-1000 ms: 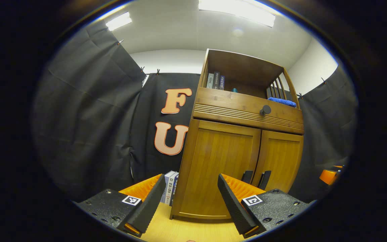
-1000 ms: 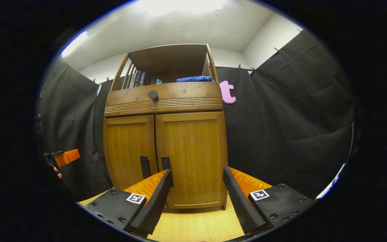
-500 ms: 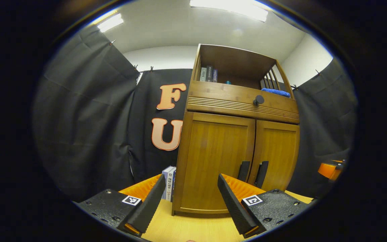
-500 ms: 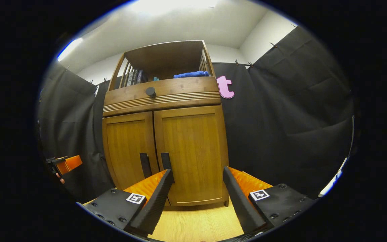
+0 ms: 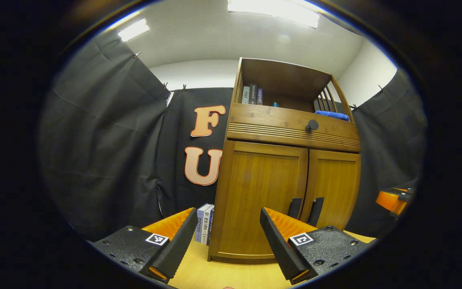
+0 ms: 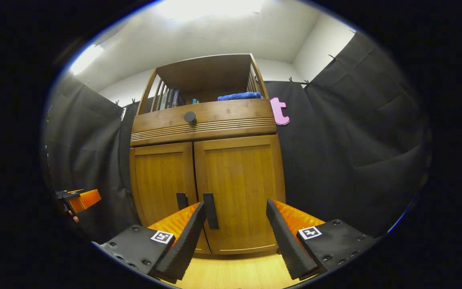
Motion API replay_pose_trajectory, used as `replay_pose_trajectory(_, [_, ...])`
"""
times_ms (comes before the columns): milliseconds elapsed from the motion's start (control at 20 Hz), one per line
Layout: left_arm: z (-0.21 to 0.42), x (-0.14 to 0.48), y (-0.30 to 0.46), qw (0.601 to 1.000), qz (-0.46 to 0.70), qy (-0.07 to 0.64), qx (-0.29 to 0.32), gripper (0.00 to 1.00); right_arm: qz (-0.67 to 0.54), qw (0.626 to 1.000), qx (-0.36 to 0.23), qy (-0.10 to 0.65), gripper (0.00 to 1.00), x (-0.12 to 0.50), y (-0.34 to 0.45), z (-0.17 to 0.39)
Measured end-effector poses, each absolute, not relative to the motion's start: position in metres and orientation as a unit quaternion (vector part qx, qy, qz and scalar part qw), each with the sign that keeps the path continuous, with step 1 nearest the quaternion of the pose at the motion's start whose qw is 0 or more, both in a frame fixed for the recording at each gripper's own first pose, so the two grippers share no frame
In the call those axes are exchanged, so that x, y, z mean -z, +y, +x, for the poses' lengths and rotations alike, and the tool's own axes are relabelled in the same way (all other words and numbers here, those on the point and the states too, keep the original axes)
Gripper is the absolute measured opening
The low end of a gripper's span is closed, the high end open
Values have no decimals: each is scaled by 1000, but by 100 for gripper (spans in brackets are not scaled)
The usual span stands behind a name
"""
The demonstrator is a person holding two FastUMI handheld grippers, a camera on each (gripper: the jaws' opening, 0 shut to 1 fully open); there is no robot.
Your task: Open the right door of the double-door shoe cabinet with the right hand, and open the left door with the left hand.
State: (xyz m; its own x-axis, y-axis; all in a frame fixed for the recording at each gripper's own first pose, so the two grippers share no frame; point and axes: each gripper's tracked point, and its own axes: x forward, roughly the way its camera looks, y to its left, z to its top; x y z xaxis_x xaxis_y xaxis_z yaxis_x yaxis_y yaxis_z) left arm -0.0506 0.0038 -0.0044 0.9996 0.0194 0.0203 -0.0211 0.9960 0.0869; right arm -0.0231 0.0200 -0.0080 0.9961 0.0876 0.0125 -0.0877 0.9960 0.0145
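Ahead, closed shoe cabinet [image 6: 207, 180], left gripper [image 5: 227, 237] agape, right gripper [image 6: 236, 235] agape, book spines' writing illegible.

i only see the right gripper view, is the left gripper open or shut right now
Observer: Open. In the left gripper view the left gripper has its fingers spread wide with nothing held between them.
Operator: is it lined up on its handle
Observer: Not quite. The left door's dark bar handle sits just beyond its right-hand finger, farther off and untouched.
Operator: anything beside the cabinet on that side
Observer: Yes, a few upright books stand on the light wood surface against the left side of the brown wooden shoe cabinet.
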Motion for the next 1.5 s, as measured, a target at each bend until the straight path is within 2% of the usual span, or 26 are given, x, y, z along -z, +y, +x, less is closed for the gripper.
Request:
replay_pose_trajectory(50, [-51, 3, 5, 999, 44, -11, -11, 95, 10, 999, -48, -8, 89, 7, 24, -16])
replay_pose_trajectory(150, [-52, 3, 5, 999, 45, -10, -12, 98, 16, 998, -54, -17, 89, 2, 29, 1])
replay_pose_trajectory(200, [-52, 4, 6, 999, 45, -7, -13, 94, 17, 998, -58, -23, 97, -1, 33, 11])
replay_pose_trajectory(250, [-54, 4, 8, 999, 43, -5, -14, 94, 16, 998, -61, -25, 97, -3, 38, 22])
replay_pose_trajectory(300, [-56, 3, 9, 999, 39, -5, -14, 98, 15, 997, -68, -28, 89, -3, 45, 32])
replay_pose_trajectory(350, [-57, 2, 10, 999, 36, -5, -15, 95, 13, 997, -76, -29, 89, -3, 54, 41])
replay_pose_trajectory(400, [-59, 2, 12, 999, 36, -5, -17, 98, 9, 996, -84, -31, 97, -2, 63, 52])
replay_pose_trajectory(450, [-61, 2, 15, 999, 37, -4, -20, 95, 4, 996, -89, -29, 97, 2, 71, 64])
replay_pose_trajectory(500, [-64, 1, 18, 999, 40, -4, -23, 98, 1, 995, -93, -25, 98, 8, 78, 75])
replay_pose_trajectory(550, [-67, -1, 21, 999, 42, -3, -27, 98, -1, 995, -98, -18, 98, 14, 85, 87])
replay_pose_trajectory(600, [-71, -3, 25, 999, 42, -3, -32, 98, -1, 994, -105, -6, 89, 24, 94, 96])
replay_pose_trajectory(650, [-75, -4, 27, 999, 40, -6, -36, 98, 0, 994, -111, 9, 89, 37, 101, 105])
replay_pose_trajectory(700, [-78, -6, 29, 998, 39, -8, -39, 98, 1, 993, -115, 25, 98, 51, 104, 114])
replay_pose_trajectory(800, [-84, -10, 35, 998, 41, -12, -45, 98, 2, 993, -108, 54, 98, 74, 109, 137])
replay_pose_trajectory(850, [-88, -11, 37, 998, 45, -13, -48, 98, 0, 992, -103, 68, 89, 82, 111, 150])
replay_pose_trajectory(900, [-90, -11, 40, 997, 50, -15, -52, 94, -2, 992, -99, 82, 89, 93, 113, 159])
replay_pose_trajectory(950, [-92, -15, 43, 997, 54, -18, -57, 98, -4, 991, -96, 91, 98, 102, 115, 165])
replay_pose_trajectory(1200, [-95, -17, 48, 996, 65, -17, -64, 94, -37, 991, -92, 94, 98, 111, 113, 178])
replay_pose_trajectory(1250, [-95, -16, 49, 996, 67, -16, -63, 91, -45, 990, -93, 94, 98, 113, 113, 182])
replay_pose_trajectory(1300, [-94, -15, 50, 995, 71, -14, -63, 94, -52, 990, -93, 97, 98, 116, 113, 184])
replay_pose_trajectory(1350, [-92, -15, 51, 995, 74, -13, -64, 94, -56, 989, -94, 102, 89, 120, 116, 186])
replay_pose_trajectory(1500, [-90, -16, 52, 995, 71, -16, -64, 95, -75, 989, -90, 89, 90, 122, 117, 190])
